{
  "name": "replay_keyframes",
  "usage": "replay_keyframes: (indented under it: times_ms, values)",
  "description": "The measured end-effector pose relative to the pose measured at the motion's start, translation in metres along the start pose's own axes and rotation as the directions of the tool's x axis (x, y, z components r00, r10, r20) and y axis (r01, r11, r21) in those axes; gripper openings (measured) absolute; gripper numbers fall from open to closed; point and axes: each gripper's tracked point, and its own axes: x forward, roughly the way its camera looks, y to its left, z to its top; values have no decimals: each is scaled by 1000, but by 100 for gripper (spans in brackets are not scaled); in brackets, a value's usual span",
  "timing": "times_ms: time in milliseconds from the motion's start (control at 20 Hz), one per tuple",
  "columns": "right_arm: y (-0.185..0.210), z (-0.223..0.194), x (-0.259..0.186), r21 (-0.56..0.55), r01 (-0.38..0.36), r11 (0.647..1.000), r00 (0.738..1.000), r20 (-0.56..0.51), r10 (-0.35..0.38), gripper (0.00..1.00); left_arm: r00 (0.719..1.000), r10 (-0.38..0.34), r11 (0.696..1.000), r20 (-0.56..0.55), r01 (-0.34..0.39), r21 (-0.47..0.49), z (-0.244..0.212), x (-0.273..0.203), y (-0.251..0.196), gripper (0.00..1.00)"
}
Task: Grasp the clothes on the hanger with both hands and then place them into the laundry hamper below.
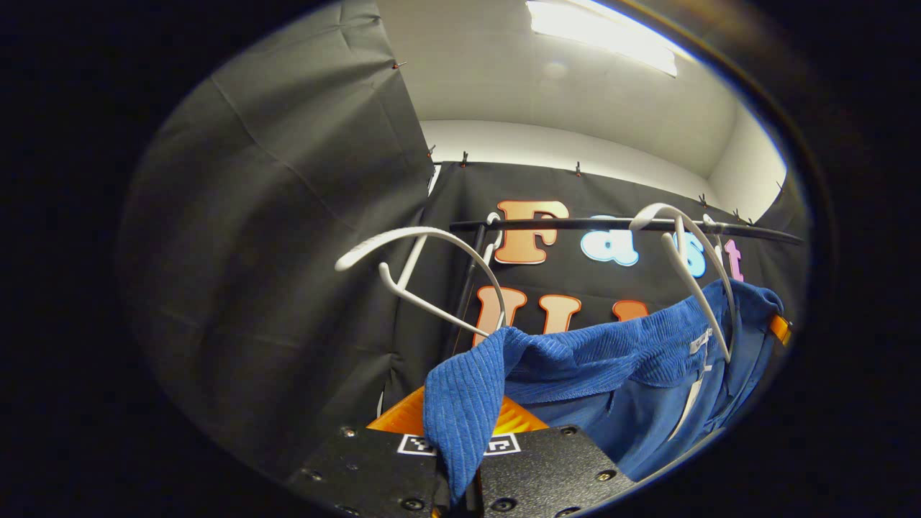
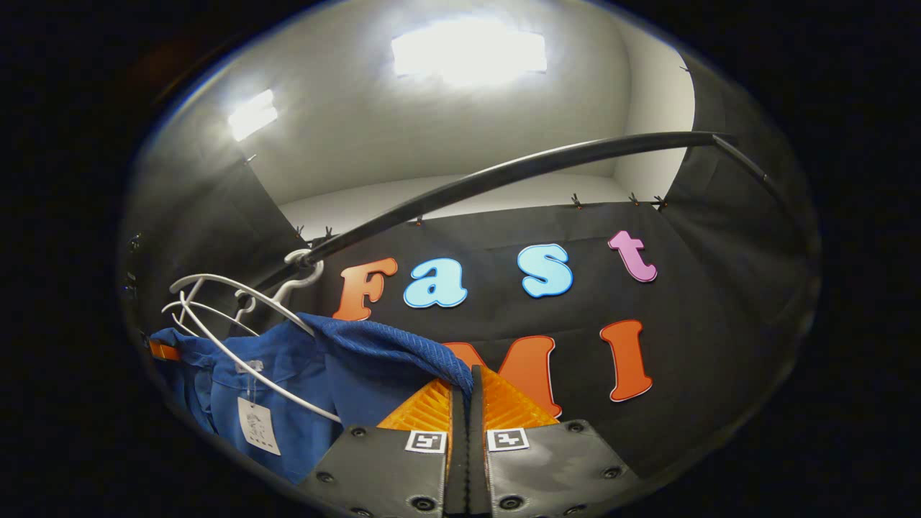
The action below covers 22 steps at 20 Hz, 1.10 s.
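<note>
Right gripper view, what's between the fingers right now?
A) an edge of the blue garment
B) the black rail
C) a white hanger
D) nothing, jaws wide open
A: in the right gripper view the right gripper has its fingers closed together on a fold of the blue garment, while the white hanger and the black rail sit clear of them.

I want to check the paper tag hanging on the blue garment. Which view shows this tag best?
The right gripper view: the paper tag hangs in plain sight on a string against the blue garment, facing the camera. In the left gripper view the tag is a narrow pale strip, partly tucked between folds, near a white hanger.
</note>
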Motion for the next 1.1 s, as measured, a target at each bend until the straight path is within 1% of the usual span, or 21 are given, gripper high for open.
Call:
replay_keyframes:
  times_ms: [200, 350, 450, 600, 700, 950, 1100]
  values:
    - [-34, -38, 20, -23, 75, 997, 992, -96, -77, 7, 998, -44, 996, -50, 48, 73, -25, 5, -22, 8]
    - [-58, -71, 22, -8, 138, 990, 972, -193, -137, 7, 995, -63, 993, -78, 70, 90, -45, 0, -36, 8]
    - [-76, -91, 24, 6, 166, 986, 961, -226, -160, 7, 994, -64, 994, -90, 71, 87, -58, 4, -40, 8]
    - [-87, -124, 15, 61, 163, 985, 944, -300, -138, 7, 989, -98, 995, -114, 101, 21, -76, -2, -49, 8]
    - [-98, -131, 9, 40, 171, 984, 943, -298, -151, 8, 989, -100, 995, -109, 101, 5, -77, -3, -52, 8]
    - [-89, -115, -15, 71, 124, 990, 952, -289, -98, 7, 989, -109, 992, -100, 114, 50, -73, -26, -60, 8]
    - [-71, -108, -30, 82, 76, 994, 956, -290, -50, 7, 987, -127, 988, -96, 135, 74, -78, -39, -73, 8]
